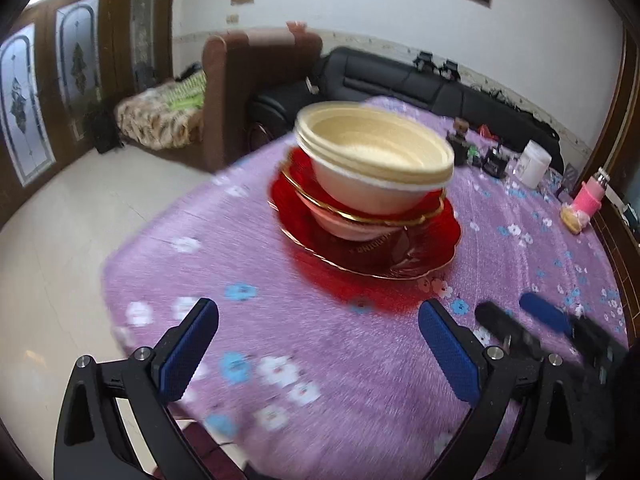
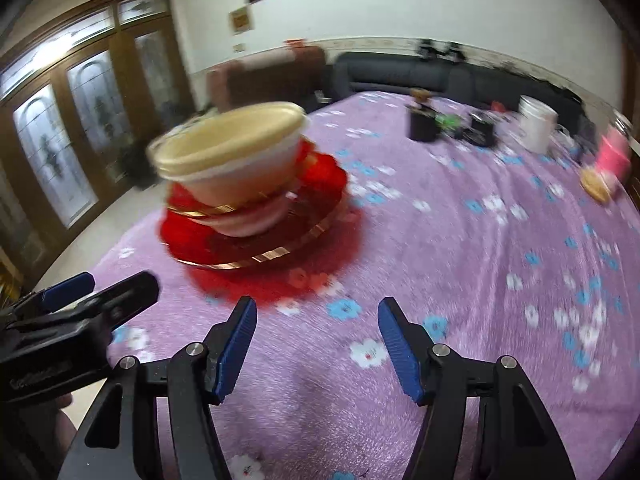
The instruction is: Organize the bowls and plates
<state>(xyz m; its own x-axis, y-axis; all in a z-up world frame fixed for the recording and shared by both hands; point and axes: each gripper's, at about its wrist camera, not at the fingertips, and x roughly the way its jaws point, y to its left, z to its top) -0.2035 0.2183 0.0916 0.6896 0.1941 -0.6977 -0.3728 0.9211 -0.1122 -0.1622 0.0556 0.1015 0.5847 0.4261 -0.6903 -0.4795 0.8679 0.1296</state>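
I see my left gripper [image 1: 318, 328] and right gripper [image 2: 316, 326] both gaping wide, empty, above the near purple flowered tablecloth [image 1: 280, 320]. Cream bowls [image 1: 374, 156] sit stacked on red plates [image 1: 364, 248] just beyond; a dark sofa [image 1: 400, 76] lines the far wall.

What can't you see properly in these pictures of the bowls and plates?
- How many cream bowls are nested: rims smear together in both views' motion blur.
- The gold lettering on the big red plate: blurred in the left view, hidden by the stack above it.
- The small dark things at the table's far side: too small and blurred.
- The left claw and right claw handles: cut off by the bottom edge.
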